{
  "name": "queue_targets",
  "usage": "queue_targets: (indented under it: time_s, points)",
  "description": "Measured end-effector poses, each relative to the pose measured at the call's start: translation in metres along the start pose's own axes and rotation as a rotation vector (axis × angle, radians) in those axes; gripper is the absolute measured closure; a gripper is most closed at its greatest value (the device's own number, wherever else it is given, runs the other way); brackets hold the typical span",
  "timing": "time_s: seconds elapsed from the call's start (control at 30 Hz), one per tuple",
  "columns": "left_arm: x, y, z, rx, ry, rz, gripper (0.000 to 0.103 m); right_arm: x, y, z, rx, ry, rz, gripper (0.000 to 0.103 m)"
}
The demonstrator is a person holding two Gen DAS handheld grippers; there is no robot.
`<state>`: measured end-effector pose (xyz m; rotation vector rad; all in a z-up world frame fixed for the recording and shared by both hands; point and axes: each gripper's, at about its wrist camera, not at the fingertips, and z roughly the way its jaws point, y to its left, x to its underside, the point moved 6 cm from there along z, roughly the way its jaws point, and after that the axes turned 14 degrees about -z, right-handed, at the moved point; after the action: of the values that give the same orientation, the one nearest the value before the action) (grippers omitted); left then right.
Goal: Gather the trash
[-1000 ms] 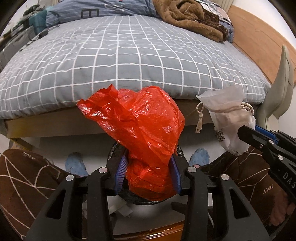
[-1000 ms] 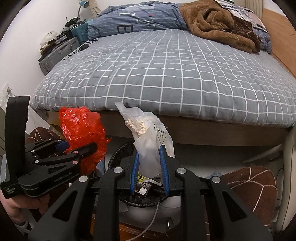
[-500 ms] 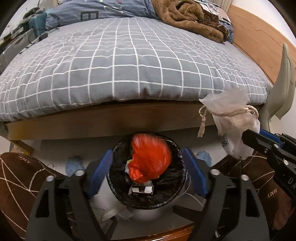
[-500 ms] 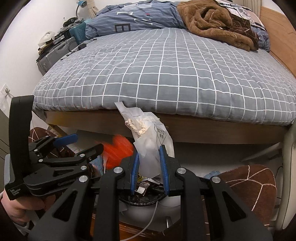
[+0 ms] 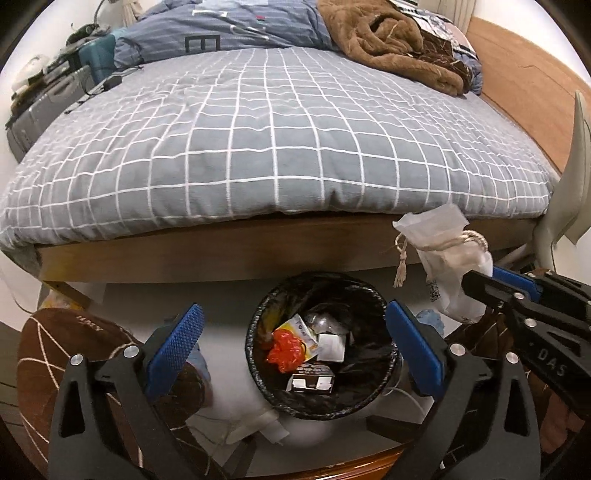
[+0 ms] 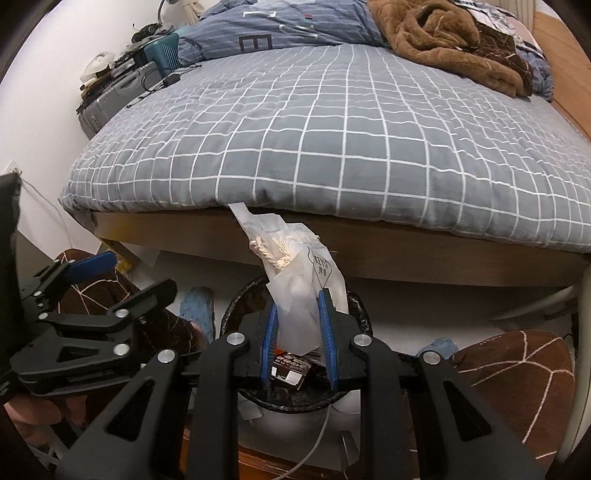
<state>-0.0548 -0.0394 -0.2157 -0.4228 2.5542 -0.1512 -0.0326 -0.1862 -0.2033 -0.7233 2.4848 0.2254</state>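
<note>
Already one piece binned, one more waiting above the trash can.

Left tongs (image 5: pixel 295 350) are spreading wide with nothing between them; the red plastic bag (image 5: pixel 286 350) lies in the black-lined trash can (image 5: pixel 258 317) among other scraps. Right tongs (image 6: pixel 297 339) are clamped on a white drawstring pouch (image 6: pixel 295 280), held over the can's rim beside the bed (image 6: pixel 332 129). Judging by this, only its drop is left.

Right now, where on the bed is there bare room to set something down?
The grey checked duvet is bare across its middle and down to the near edge. It is crowded at the far end, where the brown blanket is heaped on the right beside the blue striped bedding.
</note>
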Motion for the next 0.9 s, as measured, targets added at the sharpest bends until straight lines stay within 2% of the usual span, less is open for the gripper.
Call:
queue_targets:
  time_s: [0.3, 0.5, 0.7, 0.77, 0.8, 0.87, 0.9]
  points:
    - [-0.004, 0.019, -0.006, -0.001, -0.008, -0.024, 0.006, -0.009, 0.021, 0.013, -0.012, 0.019, -0.041, 0.082]
    - [-0.004, 0.029, -0.004, -0.010, -0.002, -0.040, 0.006, -0.011, 0.024, 0.017, -0.008, 0.020, -0.050, 0.078]
    - [-0.003, 0.029, -0.002, -0.008, 0.001, -0.042, 0.006, -0.009, 0.019, 0.016, 0.004, 0.019, -0.040, 0.054]
    - [-0.003, 0.028, -0.002, -0.008, 0.002, -0.041, 0.006, -0.008, 0.017, 0.014, 0.009, 0.014, -0.029, 0.043]
    - [-0.004, 0.026, -0.002, -0.007, 0.001, -0.040, 0.006, -0.008, 0.014, 0.012, 0.018, 0.009, -0.021, 0.040]
    - [-0.005, 0.023, -0.005, -0.002, -0.003, -0.038, 0.006, -0.008, 0.009, 0.007, 0.042, 0.000, -0.009, 0.027]
    - [-0.005, 0.021, -0.007, 0.001, -0.007, -0.036, 0.006, -0.009, 0.006, 0.002, 0.053, -0.012, 0.001, 0.025]
